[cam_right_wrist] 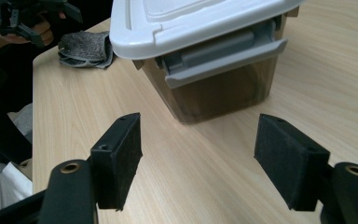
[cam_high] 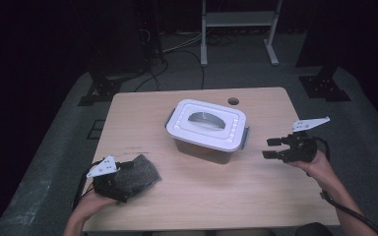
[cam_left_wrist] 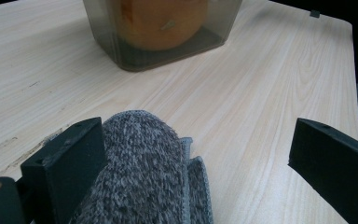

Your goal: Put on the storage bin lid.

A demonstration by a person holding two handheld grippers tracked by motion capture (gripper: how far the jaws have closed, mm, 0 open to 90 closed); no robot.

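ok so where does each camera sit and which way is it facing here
High view: above the person's edge of the pale wooden table, looking forward and down; both forearms, left gripper, right gripper.
Left gripper view: along its open jaws, over the grey knitted cloth.
Right gripper view: along its open jaws toward the latch side of the white-lidded translucent box.
All three share the box.

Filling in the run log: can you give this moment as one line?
left tool: open, grey cloth against one jaw | right tool: open, empty, facing box latch | lidded box: closed, mid-table
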